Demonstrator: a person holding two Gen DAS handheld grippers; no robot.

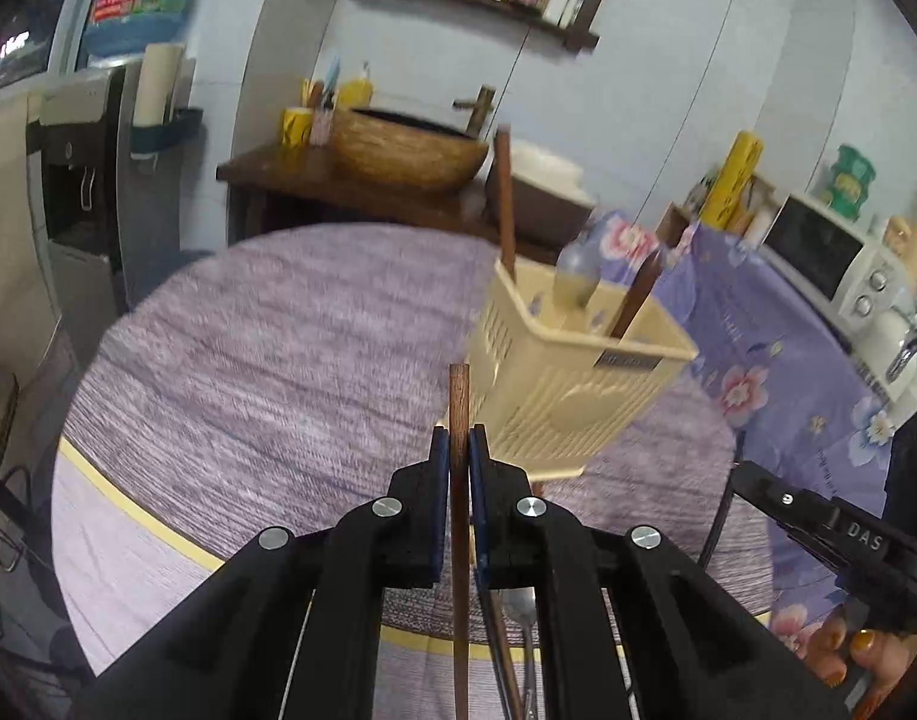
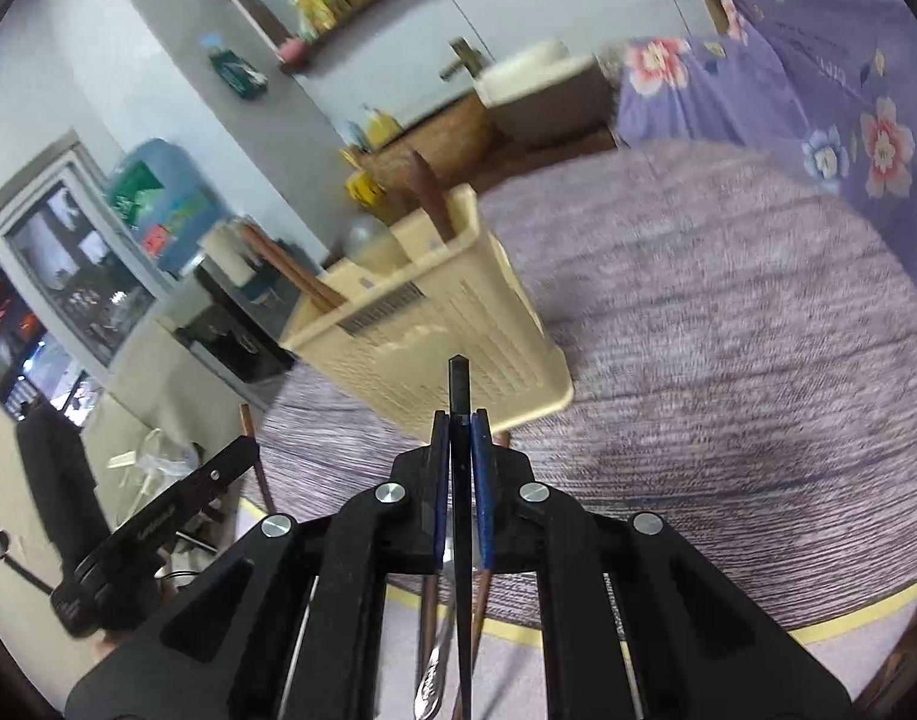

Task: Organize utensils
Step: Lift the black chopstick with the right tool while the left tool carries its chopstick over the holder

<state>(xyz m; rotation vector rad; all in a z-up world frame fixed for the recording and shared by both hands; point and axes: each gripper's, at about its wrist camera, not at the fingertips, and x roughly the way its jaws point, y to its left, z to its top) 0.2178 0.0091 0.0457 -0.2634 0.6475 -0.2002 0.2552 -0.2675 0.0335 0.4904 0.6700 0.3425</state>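
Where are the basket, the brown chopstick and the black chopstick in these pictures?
basket (image 1: 569, 402): left wrist view, on its slatted front wall.
brown chopstick (image 1: 459, 402): left wrist view, on the shaft above the left gripper's pads.
black chopstick (image 2: 459, 387): right wrist view, on the shaft above the right gripper's pads.

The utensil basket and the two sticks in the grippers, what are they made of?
The utensil basket looks like matte cream moulded plastic, given its slotted walls. The left gripper's brown chopstick looks like wood, with visible grain. The right gripper's black chopstick is smooth; material unclear.
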